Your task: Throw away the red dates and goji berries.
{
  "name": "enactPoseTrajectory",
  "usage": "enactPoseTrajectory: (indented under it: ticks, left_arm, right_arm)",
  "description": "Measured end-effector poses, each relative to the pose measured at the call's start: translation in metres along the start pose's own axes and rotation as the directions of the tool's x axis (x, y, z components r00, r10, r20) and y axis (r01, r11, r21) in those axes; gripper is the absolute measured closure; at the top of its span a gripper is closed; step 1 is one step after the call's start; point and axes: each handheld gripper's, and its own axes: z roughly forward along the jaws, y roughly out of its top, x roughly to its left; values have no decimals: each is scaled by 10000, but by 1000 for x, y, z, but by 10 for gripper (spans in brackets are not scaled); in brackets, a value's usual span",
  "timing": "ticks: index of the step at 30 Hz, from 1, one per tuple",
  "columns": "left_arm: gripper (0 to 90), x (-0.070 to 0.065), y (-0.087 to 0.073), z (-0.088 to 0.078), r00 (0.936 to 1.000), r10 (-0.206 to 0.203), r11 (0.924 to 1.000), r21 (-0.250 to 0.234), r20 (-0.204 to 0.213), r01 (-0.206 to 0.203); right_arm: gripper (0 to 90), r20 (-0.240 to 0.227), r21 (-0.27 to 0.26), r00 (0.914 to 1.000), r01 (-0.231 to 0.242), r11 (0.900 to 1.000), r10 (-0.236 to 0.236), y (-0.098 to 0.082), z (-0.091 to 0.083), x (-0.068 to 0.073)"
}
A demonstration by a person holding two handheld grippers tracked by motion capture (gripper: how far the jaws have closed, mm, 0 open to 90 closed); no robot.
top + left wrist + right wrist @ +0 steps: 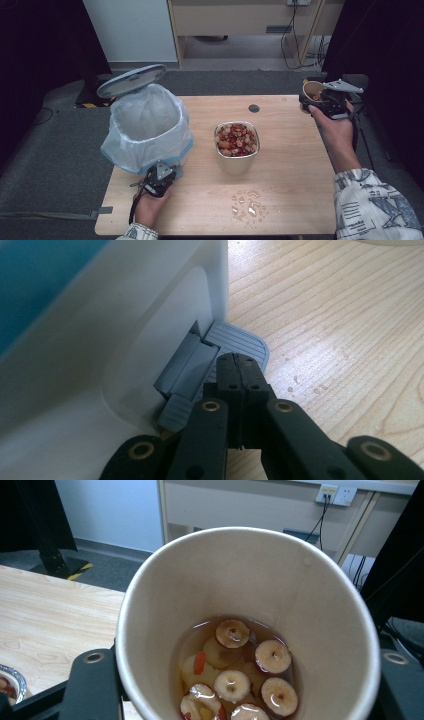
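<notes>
At the near edge of the wooden counter (280,200), the left gripper (159,179) sits low in the person's left hand (147,207), its fingers pressed together with nothing between them. In the left gripper view the joined tips rest on the ribbed grey foot pedal (235,342) at the base of the white pedal bin (125,340). That bin (147,130) stands at the counter's left side, lined with a pale plastic bag; its round lid (131,80) stands raised behind it.

Just right of the left hand, near the front edge, a patch of spilled liquid (248,204) with a few pale bits glistens on the wood. Beyond it, around the middle of the counter, stands a square metal container (237,147), filled with red and pale fruit slices.

Farther back, at the counter's right edge, the person's right hand (332,127) holds the right gripper (320,97) raised above the surface. Its fingers pinch a brown paper cup (313,90), one on each side of its wall, as the right gripper view shows. The cup (250,615) is tilted toward that camera, and at its bottom lie round pale fruit slices (235,672) with a red strip, in a little amber liquid. A small dark round hole (254,108) marks the counter towards its far edge.
</notes>
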Motion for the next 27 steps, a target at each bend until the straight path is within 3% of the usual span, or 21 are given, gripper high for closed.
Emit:
enactPoseTrajectory:
  ticks: [27]
  left_arm:
    - [893, 0, 0, 0, 10000, -45, 10000, -32, 14, 45]
  right_arm:
    - [330, -357, -113, 9989, 313, 9994, -317, 43, 10, 17]
